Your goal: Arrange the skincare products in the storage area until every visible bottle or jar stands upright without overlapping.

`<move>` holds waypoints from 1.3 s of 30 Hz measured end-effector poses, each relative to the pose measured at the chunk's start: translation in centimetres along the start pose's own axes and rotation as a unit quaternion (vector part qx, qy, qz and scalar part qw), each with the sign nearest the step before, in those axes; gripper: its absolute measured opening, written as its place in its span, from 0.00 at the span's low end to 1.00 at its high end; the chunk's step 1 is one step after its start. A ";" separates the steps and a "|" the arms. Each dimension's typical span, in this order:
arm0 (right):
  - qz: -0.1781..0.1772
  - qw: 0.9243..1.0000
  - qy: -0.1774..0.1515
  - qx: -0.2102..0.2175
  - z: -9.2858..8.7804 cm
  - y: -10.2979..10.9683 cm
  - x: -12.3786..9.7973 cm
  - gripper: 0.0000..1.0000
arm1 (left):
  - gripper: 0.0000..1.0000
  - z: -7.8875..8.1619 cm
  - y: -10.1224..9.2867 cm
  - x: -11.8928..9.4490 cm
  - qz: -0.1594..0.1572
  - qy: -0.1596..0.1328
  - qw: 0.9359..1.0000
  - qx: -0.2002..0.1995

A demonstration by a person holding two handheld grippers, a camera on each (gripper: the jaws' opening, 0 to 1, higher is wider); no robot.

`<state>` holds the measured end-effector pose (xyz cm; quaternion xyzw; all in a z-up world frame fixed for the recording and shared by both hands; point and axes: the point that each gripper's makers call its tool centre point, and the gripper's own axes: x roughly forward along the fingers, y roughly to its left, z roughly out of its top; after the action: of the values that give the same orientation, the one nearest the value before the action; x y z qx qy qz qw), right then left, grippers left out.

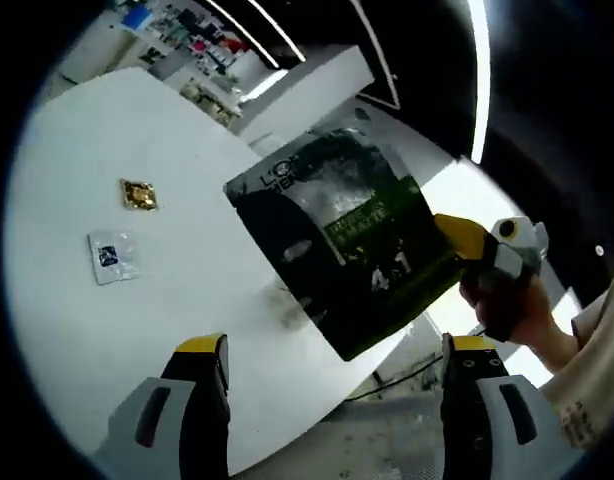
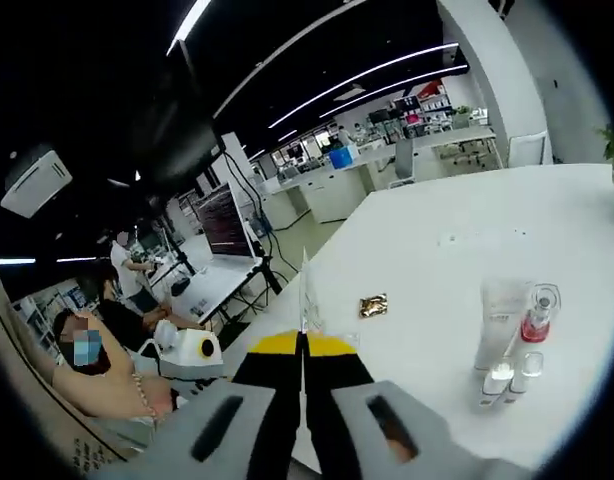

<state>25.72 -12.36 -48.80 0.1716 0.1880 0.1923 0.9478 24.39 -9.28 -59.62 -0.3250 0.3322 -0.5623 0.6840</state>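
A dark green-and-black pouch (image 1: pixel 337 235) hangs in the air over the white table's (image 1: pixel 107 120) edge. My right gripper (image 1: pixel 455 238) comes in from the right, shut on the pouch's right edge. My left gripper (image 1: pixel 337 345) stands open below the pouch, with nothing between its yellow-tipped fingers (image 1: pixel 202 346). In the right gripper view the pouch (image 2: pixel 305 295) shows edge-on as a thin sheet clamped in my right gripper (image 2: pixel 304 345). A clear tube (image 2: pixel 500 325) and a small pink bottle (image 2: pixel 535 318) stand close together on the table (image 2: pixel 457 215) at the right.
A gold sachet (image 1: pixel 139 194) and a white sachet with a blue mark (image 1: pixel 114 256) lie flat on the table. The gold sachet (image 2: pixel 373 305) lies just beyond the pouch. A person (image 2: pixel 82 365) sits at the left, with desks and shelves behind.
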 end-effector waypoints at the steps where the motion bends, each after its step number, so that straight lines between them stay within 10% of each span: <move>1: 0.002 1.000 -0.001 0.002 0.2 0.1 -0.1 0.01 | 0.85 0.1 -0.2 0.3 -0.011 -0.007 1.000 -0.010; 6: 0.039 0.998 -0.022 0.037 1.8 2.6 -1.3 0.01 | 0.81 3.3 -3.4 0.9 -0.116 -0.104 0.982 -0.105; 10: 0.060 0.997 -0.025 0.049 2.1 3.9 -1.5 0.01 | 0.58 5.1 -5.6 -0.7 -0.162 -0.155 0.969 -0.105; 20: 0.067 0.997 -0.008 0.035 0.6 3.0 0.0 0.01 | 0.01 7.8 -6.3 -6.8 -0.113 -0.249 0.956 -0.108; 27: 0.085 0.996 -0.001 0.033 -1.9 3.0 0.2 0.01 | 0.00 7.1 -6.8 -7.6 -0.049 -0.209 0.975 -0.057; 39: 0.138 0.989 -0.017 0.057 -3.1 3.7 -0.6 0.08 | 0.00 6.5 -8.4 -7.2 -0.042 -0.164 0.985 -0.022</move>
<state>22.80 -8.65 -49.82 0.2534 0.1566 0.3074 0.9037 23.97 -3.07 -48.38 -0.4412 0.2139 -0.5221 0.6978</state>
